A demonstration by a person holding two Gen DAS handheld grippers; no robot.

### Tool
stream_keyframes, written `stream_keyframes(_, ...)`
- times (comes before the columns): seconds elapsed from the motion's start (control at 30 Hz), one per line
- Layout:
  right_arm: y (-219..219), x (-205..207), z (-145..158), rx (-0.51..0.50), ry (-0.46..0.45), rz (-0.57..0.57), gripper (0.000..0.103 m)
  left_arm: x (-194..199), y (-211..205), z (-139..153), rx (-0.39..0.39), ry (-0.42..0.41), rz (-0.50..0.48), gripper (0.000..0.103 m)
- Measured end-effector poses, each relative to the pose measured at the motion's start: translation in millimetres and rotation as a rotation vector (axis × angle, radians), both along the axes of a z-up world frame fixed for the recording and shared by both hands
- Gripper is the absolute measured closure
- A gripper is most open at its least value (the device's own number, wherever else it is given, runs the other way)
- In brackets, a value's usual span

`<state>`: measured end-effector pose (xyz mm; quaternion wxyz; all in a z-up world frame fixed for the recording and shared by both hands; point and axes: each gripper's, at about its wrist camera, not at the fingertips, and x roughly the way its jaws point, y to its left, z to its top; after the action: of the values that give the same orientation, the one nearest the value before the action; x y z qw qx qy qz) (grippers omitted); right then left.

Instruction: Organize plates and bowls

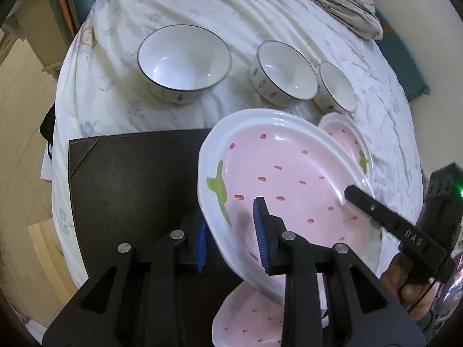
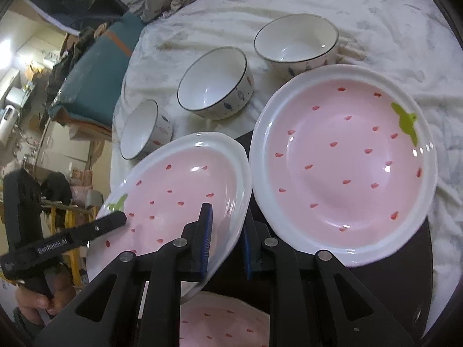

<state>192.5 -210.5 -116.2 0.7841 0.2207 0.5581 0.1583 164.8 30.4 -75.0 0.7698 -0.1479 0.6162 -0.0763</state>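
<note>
Overhead, both tools gripped one strawberry plate [image 2: 185, 190] above the dark mat [image 1: 130, 179] on the bed [image 1: 231, 14]: left tool [image 1: 231, 231] and right tool [image 2: 227, 243] clamped opposite rims. Three bowls [image 1: 185, 63] sat behind.

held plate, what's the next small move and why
Probably carry the held plate sideways over the flat plate lying beside it, ready to stack. The left gripper and the right gripper each have their jaws clamped on a rim of it, and it hangs tilted, clear of a third plate underneath.
</note>
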Motion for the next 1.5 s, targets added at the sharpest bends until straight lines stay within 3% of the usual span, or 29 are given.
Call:
stream_keyframes(0.33,-19,-28,20,-0.018,-0.048,-0.009,0.083,-35,-24,4,0.007,-0.014,-0.094,0.079)
stream_keyframes(0.67,-43,-61,11,-0.031,0.007,-0.004,0.083,-83,-48,6,-0.004,-0.012,-0.140,0.078)
stream_keyframes(0.97,-47,-101,8,-0.030,0.025,0.014,0.083,-116,-56,10,0.037,-0.021,-0.182,0.078)
stream_keyframes(1.2,-55,-129,8,-0.010,0.051,-0.003,0.083,-144,-57,2,0.001,0.019,-0.182,0.078)
stream_keyframes(1.5,-44,-149,-9,-0.031,0.104,0.023,0.083,-155,-49,-5,0.080,0.035,-0.149,0.078)
